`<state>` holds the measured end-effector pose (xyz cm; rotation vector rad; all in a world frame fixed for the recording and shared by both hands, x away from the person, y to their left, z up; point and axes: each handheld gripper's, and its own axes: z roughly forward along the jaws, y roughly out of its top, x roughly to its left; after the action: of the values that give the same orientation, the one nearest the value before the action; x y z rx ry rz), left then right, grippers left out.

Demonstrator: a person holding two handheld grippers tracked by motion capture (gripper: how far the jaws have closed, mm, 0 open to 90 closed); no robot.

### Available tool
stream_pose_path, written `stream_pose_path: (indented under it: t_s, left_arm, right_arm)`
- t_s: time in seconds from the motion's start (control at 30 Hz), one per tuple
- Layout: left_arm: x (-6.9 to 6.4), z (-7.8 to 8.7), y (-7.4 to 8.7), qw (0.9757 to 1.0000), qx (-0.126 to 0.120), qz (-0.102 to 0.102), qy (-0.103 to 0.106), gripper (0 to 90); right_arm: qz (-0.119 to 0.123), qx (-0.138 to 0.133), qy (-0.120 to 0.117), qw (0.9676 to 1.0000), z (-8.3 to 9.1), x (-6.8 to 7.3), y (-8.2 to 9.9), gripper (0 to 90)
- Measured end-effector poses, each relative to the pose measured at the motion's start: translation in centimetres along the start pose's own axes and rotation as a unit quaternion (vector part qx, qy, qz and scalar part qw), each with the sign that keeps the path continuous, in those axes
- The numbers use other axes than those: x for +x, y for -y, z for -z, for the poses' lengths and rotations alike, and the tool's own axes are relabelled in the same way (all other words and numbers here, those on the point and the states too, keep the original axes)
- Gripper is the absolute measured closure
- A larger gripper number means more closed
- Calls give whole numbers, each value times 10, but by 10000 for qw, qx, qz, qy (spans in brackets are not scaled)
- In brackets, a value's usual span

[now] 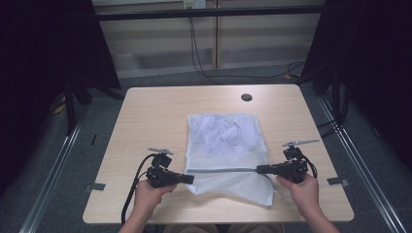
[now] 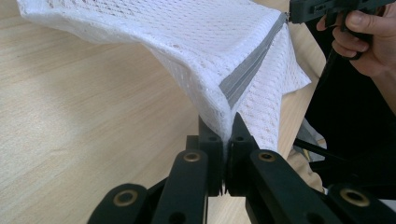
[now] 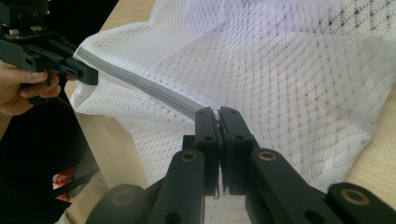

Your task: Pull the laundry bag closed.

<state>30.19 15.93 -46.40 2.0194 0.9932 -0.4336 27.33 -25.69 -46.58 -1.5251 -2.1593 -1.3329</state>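
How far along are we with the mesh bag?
Done: something white sits inside the mesh bag on the table. In hand: both tongs, left and right, pinch opposite ends of the grey zipper, holding it taut. Whether it is zipped shut is unclear.
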Motion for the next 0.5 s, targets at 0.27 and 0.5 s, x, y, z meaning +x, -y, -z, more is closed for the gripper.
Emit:
stream_pose_path:
  t_s: [0.27,0.5]
  left_arm:
    - [0,2,1,10000,-1,-21,3,884]
    - [0,2,1,10000,9,-27,-51,884]
  right_arm:
    - [-16,6,-9,10000,1,-1,0,868]
    - [-7,-19,-13,10000,1,-2,0,867]
